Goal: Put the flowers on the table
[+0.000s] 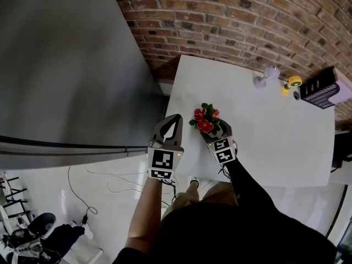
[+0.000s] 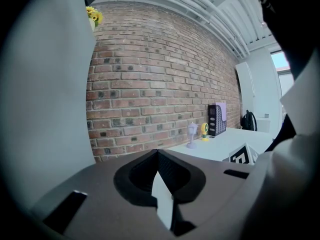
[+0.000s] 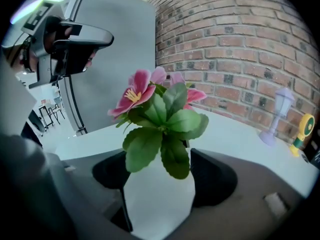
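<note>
Pink-red flowers with green leaves (image 1: 205,120) stand in a small white vase (image 3: 159,200). My right gripper (image 1: 215,131) is shut on that vase, holding it upright over the near left part of the white table (image 1: 264,125). In the right gripper view the blooms (image 3: 150,91) rise above the jaws, which press both sides of the vase. My left gripper (image 1: 171,131) hangs just left of the table's near corner, shut with nothing in it; its jaws (image 2: 159,159) meet in the left gripper view.
A grey fridge (image 1: 66,65) fills the left, a brick wall (image 1: 247,21) runs behind the table. At the table's far right stand a small purple lamp (image 1: 268,74), a yellow toy (image 1: 292,83) and a black file holder (image 1: 322,88). Cables lie on the floor (image 1: 99,186).
</note>
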Available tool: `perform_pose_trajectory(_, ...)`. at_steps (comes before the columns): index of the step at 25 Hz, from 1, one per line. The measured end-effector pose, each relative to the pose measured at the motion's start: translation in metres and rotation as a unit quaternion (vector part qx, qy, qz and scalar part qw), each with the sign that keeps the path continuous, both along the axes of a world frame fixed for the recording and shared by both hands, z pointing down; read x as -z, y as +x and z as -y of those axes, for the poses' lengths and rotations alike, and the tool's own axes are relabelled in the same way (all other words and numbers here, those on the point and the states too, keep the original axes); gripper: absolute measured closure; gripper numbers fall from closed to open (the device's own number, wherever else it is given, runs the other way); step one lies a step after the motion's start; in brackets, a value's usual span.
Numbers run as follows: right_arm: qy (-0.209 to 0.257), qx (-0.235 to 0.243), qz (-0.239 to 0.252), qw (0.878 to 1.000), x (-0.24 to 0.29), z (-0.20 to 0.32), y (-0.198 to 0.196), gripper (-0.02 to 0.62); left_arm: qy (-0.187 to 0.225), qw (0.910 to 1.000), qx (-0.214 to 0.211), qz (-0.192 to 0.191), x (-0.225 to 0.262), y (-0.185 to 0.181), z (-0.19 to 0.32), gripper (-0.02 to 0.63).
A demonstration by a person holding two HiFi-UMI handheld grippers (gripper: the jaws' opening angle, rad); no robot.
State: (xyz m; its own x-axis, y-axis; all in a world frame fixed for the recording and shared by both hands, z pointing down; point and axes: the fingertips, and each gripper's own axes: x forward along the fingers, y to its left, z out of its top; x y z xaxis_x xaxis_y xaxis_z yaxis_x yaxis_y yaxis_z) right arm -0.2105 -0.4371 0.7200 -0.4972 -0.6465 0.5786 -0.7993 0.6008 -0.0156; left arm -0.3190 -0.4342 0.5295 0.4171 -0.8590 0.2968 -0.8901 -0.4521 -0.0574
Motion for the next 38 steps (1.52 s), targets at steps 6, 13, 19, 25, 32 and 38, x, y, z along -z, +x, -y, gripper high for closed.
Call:
perform_pose_trajectory(6, 0.002, -0.001, 0.005, 1.000, 0.008, -0.016, 0.015, 0.247, -0.006, 0.9997, 0.023, -0.007, 0.003, 0.001, -0.009, 0.598)
perform_pose_trajectory(13, 0.028, -0.004, 0.008, 1.000, 0.032, -0.035, 0.058, 0.247, 0.006, 0.9991, 0.039, -0.017, 0.021, 0.030, -0.024, 0.598)
perform_pose_trajectory(19, 0.067, -0.019, 0.038, 0.997, 0.088, -0.045, 0.102, 0.247, 0.017, 0.9993, 0.028, -0.018, 0.042, 0.075, -0.043, 0.598)
perform_pose_trajectory(25, 0.127, -0.046, 0.064, 0.989, 0.155, -0.049, 0.154, 0.247, 0.017, 0.9998, 0.002, -0.012, 0.055, 0.122, -0.059, 0.598)
perform_pose_trajectory(32, 0.183, -0.065, 0.094, 0.977, 0.225, -0.061, 0.210, 0.247, 0.040, 0.9988, -0.025, -0.013, 0.081, 0.180, -0.071, 0.598)
perform_pose_trajectory(38, 0.232, -0.081, 0.109, 0.963, 0.280, -0.076, 0.255, 0.247, 0.055, 0.9971, -0.044, -0.028, 0.104, 0.221, -0.081, 0.598)
